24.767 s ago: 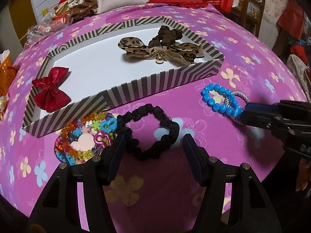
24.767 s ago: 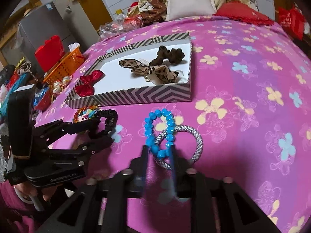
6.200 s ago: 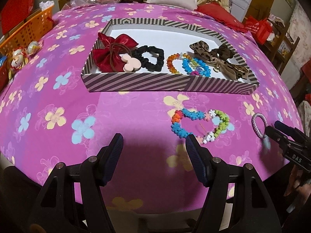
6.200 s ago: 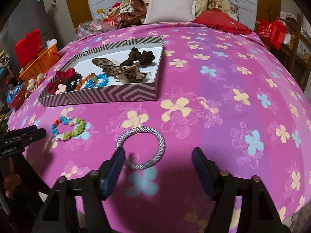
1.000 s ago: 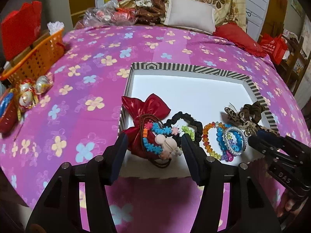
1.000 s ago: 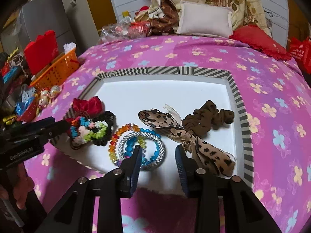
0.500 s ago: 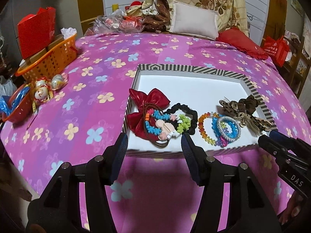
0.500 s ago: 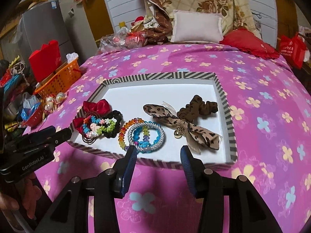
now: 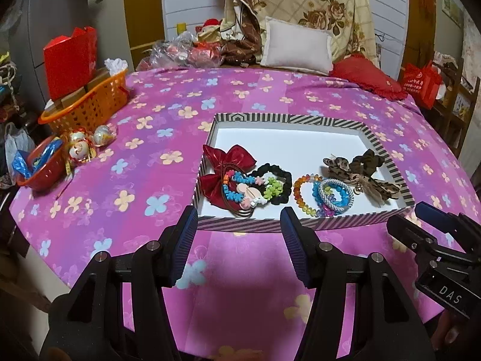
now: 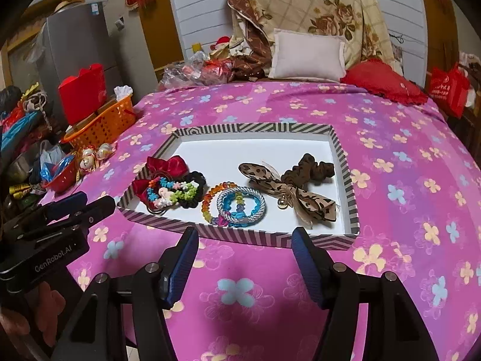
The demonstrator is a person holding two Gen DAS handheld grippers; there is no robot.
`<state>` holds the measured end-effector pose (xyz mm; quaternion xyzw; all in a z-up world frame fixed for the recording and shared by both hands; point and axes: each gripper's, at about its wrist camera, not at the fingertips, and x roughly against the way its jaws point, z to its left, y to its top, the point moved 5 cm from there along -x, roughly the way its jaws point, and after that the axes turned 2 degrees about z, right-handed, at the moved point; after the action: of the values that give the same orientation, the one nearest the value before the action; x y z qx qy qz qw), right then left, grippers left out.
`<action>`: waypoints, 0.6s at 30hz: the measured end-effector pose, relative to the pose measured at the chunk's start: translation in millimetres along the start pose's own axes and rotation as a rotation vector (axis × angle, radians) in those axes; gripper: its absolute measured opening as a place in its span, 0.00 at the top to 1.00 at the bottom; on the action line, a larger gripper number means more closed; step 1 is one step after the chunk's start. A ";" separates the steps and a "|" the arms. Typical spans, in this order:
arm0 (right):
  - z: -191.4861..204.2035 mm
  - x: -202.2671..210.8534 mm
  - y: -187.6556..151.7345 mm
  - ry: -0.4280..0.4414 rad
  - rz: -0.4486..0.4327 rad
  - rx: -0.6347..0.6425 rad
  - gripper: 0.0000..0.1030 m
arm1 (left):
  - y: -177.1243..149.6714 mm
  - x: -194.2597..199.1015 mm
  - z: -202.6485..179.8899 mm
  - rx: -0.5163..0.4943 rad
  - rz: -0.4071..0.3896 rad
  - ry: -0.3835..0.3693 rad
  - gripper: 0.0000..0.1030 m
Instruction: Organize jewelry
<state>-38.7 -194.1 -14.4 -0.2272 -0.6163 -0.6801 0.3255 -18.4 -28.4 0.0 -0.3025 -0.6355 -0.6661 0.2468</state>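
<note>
A striped box lid (image 9: 300, 228) (image 10: 270, 239) on the pink flowered table holds all the jewelry: a red bow (image 9: 228, 162) (image 10: 166, 165), a flower-bead bracelet (image 9: 240, 188) (image 10: 168, 192) on a black scrunchie (image 9: 278, 177), a silver ring (image 9: 335, 194) (image 10: 240, 201) over blue and rainbow bead bracelets, and a leopard bow (image 9: 360, 177) (image 10: 288, 192). My left gripper (image 9: 239, 240) is open and empty in front of the lid. My right gripper (image 10: 245, 255) is open and empty, also in front of the lid.
An orange basket (image 9: 87, 108) with a red box, a red bowl (image 9: 39, 165) and small ornaments (image 9: 90, 141) sit at the table's left edge. Pillows and bags lie behind the table. The right gripper shows in the left wrist view (image 9: 436, 240).
Both grippers have pulled back and up from the lid, so it looks farther away. The jewelry in the lid has not moved.
</note>
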 end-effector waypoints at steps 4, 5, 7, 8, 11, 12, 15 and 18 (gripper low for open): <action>2.6 6.8 -0.9 -0.008 -0.010 0.006 0.34 | -2.4 8.5 0.5 0.003 -0.015 0.000 0.45; 3.7 8.8 -1.2 -0.011 -0.014 0.009 0.34 | -3.0 10.4 1.2 0.006 -0.018 0.000 0.45; 5.7 12.5 -1.3 -0.013 -0.020 0.013 0.34 | -3.3 14.9 1.7 0.010 -0.026 -0.001 0.45; 6.7 14.1 -0.8 -0.013 -0.022 0.013 0.34 | -3.4 16.8 1.7 0.012 -0.029 -0.001 0.45; 9.0 18.2 0.0 -0.018 -0.031 0.017 0.34 | -4.2 20.7 1.3 0.013 -0.033 -0.002 0.45; 9.6 19.3 0.4 -0.020 -0.033 0.018 0.33 | -4.3 21.5 1.1 0.013 -0.034 -0.002 0.45; 12.1 22.4 1.6 -0.022 -0.038 0.022 0.30 | -4.7 23.3 1.6 0.014 -0.036 0.000 0.45; 13.7 24.8 1.8 -0.033 -0.047 0.026 0.25 | -4.5 24.1 3.1 0.020 -0.036 0.002 0.45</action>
<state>-55.6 -184.7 6.4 -0.2194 -0.6355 -0.6758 0.3020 -38.1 -23.7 14.2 -0.2878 -0.6472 -0.6645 0.2383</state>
